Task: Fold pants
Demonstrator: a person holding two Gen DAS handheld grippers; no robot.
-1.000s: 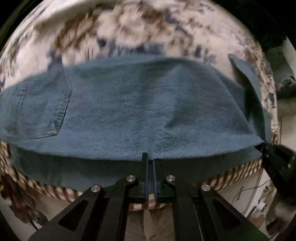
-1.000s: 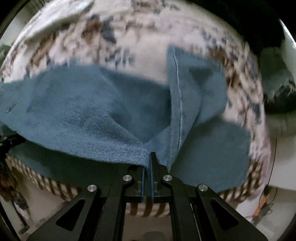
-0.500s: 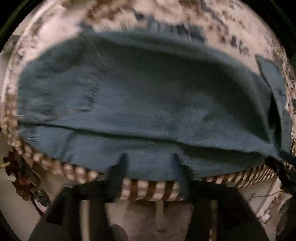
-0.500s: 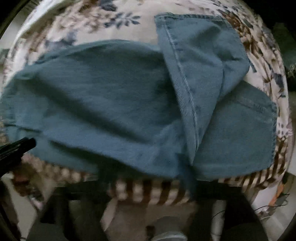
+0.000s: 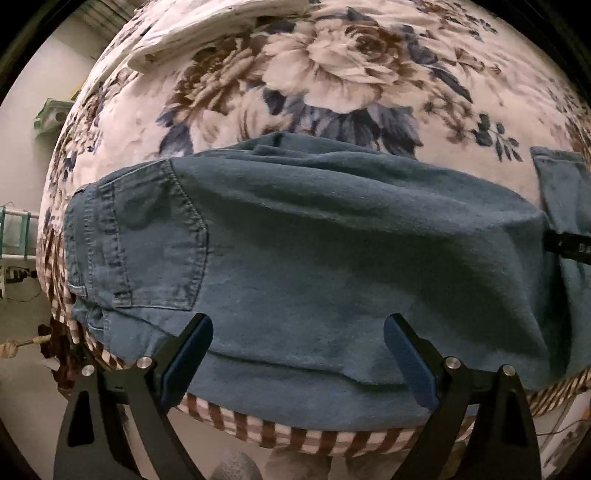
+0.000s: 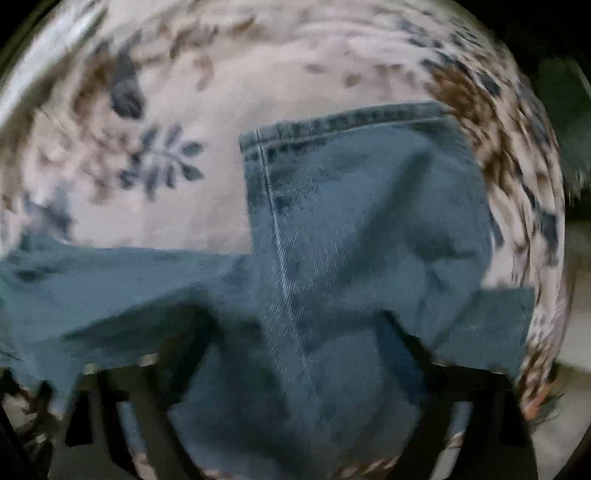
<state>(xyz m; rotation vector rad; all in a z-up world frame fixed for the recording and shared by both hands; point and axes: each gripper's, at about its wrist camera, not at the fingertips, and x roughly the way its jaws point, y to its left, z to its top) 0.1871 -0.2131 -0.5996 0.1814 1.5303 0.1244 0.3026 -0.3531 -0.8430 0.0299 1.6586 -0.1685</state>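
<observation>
Left wrist view: a pair of blue denim jeans (image 5: 314, 266) lies folded across a bed covered by a floral blanket (image 5: 332, 74), the waistband and a stitched back pocket (image 5: 162, 240) at the left end. The near fold of the jeans hangs close to the bed's edge, where a brown-and-white striped border (image 5: 280, 435) shows below the denim. The left gripper (image 5: 297, 332) points down over that near edge, its blue-padded fingers (image 5: 188, 350) spread wide and opening, with nothing pinched; the denim lies beneath the gap, and whether the tips brush it cannot be told. At the right of the jeans, a narrow flap of leg (image 5: 557, 184) stands apart on the blanket, partly cut off by the lens rim. A black bar, part of the right gripper (image 5: 569, 247), juts in over that end; its tips are out of frame. A pale folded cloth (image 5: 207, 33) sits at the far side of the bed.

Right wrist view: motion blur smears the whole frame. A jeans leg with a stitched hem (image 6: 347, 122) runs away from the camera across the blanket (image 6: 147, 110), crossing the rest of the jeans (image 6: 110, 288), which stretches off the left edge. The right gripper (image 6: 295, 332) hovers over this leg, its dark fingers (image 6: 402, 354) apart and closing, with denim seen between them; contact with the cloth is too blurred to judge.
</observation>
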